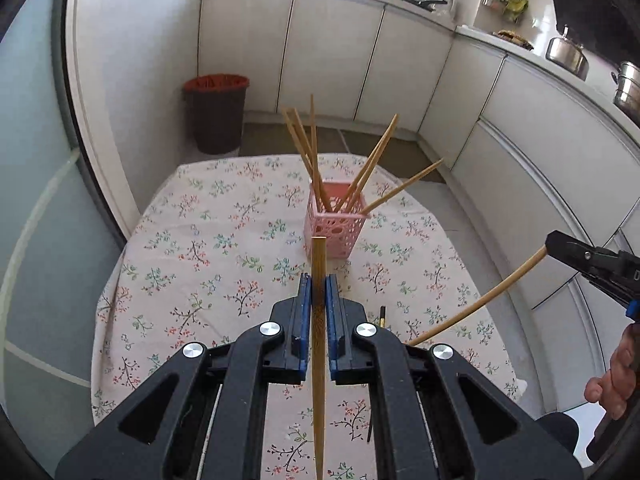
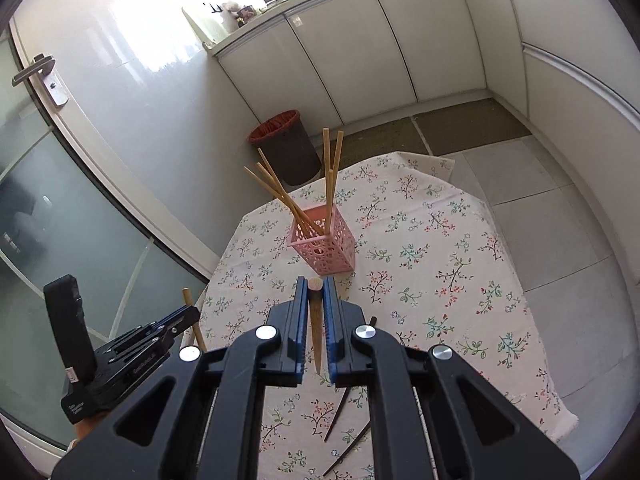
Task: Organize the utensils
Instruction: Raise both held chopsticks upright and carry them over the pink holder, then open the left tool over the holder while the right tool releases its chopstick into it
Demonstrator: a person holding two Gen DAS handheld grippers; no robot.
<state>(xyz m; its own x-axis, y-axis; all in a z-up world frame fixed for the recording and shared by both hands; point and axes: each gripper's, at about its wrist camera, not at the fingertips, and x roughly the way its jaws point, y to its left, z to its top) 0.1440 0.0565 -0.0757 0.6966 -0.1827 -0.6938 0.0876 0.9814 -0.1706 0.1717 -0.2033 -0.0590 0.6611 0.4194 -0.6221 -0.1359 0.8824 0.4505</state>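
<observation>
A pink perforated holder (image 1: 335,225) stands on the floral table and holds several bamboo chopsticks (image 1: 307,148); it also shows in the right wrist view (image 2: 325,245). My left gripper (image 1: 319,286) is shut on a bamboo chopstick (image 1: 319,344), held above the table just short of the holder. My right gripper (image 2: 315,290) is shut on another bamboo chopstick (image 2: 316,328), also near the holder. The right gripper shows at the right edge of the left wrist view (image 1: 554,245), its chopstick (image 1: 480,302) slanting down. The left gripper shows at the left of the right wrist view (image 2: 192,314).
Two dark chopsticks (image 2: 340,412) lie on the floral tablecloth (image 2: 440,264) near my right gripper; one dark tip shows in the left wrist view (image 1: 382,316). A brown bin (image 1: 216,112) stands beyond the table. White cabinets (image 1: 520,140) line the back and right. A glass door (image 2: 60,200) is on the left.
</observation>
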